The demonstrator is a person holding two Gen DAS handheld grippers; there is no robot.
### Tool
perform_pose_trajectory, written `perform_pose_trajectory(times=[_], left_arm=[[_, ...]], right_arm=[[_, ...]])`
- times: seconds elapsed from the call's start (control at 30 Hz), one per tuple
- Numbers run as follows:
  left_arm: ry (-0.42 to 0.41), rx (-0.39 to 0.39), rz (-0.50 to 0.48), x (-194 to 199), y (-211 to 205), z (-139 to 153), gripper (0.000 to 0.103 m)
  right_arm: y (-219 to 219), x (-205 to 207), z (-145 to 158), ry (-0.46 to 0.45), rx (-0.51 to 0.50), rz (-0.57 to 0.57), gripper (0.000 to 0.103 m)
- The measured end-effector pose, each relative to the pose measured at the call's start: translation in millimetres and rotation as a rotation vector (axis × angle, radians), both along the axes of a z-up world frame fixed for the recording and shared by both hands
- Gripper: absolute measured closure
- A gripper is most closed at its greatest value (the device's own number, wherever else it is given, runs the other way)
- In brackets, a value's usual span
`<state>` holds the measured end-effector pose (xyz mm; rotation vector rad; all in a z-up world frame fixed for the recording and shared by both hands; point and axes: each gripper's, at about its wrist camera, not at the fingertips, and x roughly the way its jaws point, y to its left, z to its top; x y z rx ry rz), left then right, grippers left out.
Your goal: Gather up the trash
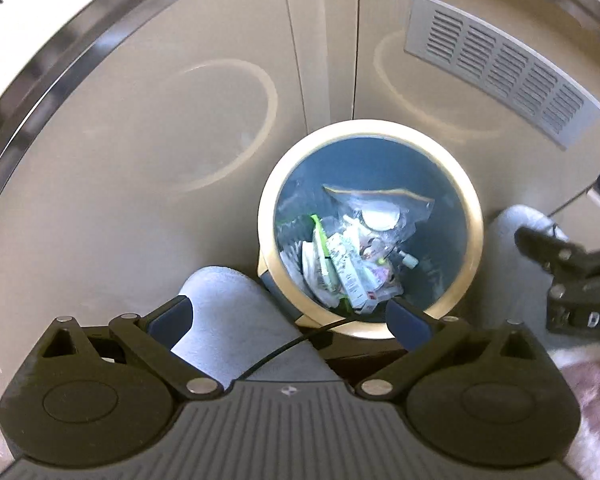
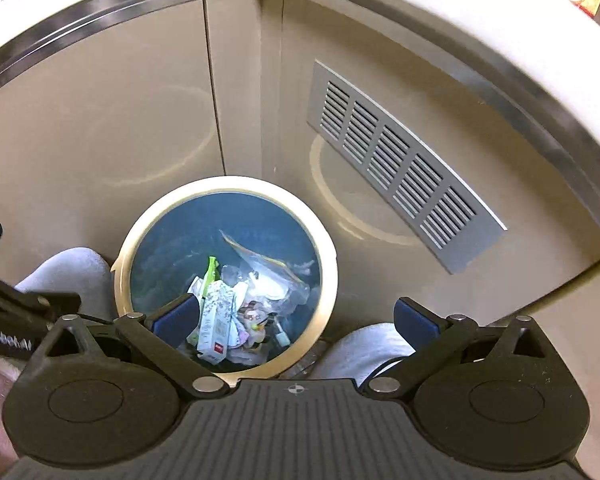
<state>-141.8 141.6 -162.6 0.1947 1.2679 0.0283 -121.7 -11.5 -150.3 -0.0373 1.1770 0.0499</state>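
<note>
Left wrist view: round trash bin [image 1: 370,136] at frame centre holds light, crinkly wrappers [image 1: 342,268]. Left gripper [image 1: 290,316] and right gripper [image 2: 296,316] jaws spread, empty. Bin likely light, stiff; grip its cream rim.

vent grille [image 2: 404,168]: grey, louvred, on beige cabinet door [image 2: 100,120], up and right of the fingers | grey slippers [image 1: 224,312]: one under each finger pair | pink rug [image 1: 592,392]: far right edge
</note>
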Motion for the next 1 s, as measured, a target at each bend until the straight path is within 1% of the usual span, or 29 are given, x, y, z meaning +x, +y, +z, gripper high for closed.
perform_pose_trajectory(times=[0.1, 0.17, 0.2, 0.3, 0.33, 0.43, 0.67, 0.83, 0.87, 0.93, 1.0], left_arm=[[0.012, -0.089, 0.031, 1.8, 11.5, 1.0, 0.0], [0.02, -0.126, 0.052, 2.5, 16.2, 1.8, 0.0], [0.02, -0.123, 0.06, 2.6, 17.6, 1.9, 0.0], [0.018, -0.081, 0.063, 2.9, 14.9, 1.2, 0.0], [0.017, -0.08, 0.063, 3.0, 14.5, 0.8, 0.0], [0.01, -0.093, 0.066, 2.1, 15.6, 2.4, 0.0], [-0.001, -0.082, 0.074, 3.2, 15.9, 4.1, 0.0], [-0.021, -0.124, 0.095, 3.1, 19.4, 5.0, 0.0], [-0.017, -0.117, 0.098, 3.9, 18.7, 4.5, 0.0], [0.006, -0.069, 0.1, 6.7, 14.3, 1.2, 0.0], [0.029, -0.022, 0.077, 7.8, 9.4, -3.5, 0.0]], right_arm=[[2.6, -1.8, 2.9, -0.011, -0.016, 0.007, 0.0], [2.8, -3.5, 6.0, -0.014, -0.022, 0.012, 0.0], [2.8, -3.3, 6.2, -0.014, -0.025, 0.014, 0.0], [3.5, -2.0, 4.7, -0.013, -0.03, 0.023, 0.0], [4.0, -2.1, 5.6, -0.012, -0.032, 0.025, 0.0], [6.3, -1.5, 1.7, -0.009, -0.034, 0.03, 0.0], [5.8, -0.3, 1.3, 0.002, -0.034, 0.026, 0.0], [5.1, 0.2, 0.5, 0.006, -0.033, 0.02, 0.0], [4.8, 0.0, 0.1, 0.007, -0.033, 0.02, 0.0], [4.7, 0.0, -0.3, 0.008, -0.033, 0.02, 0.0], [5.2, 0.2, -1.4, 0.012, -0.033, 0.022, 0.0]])
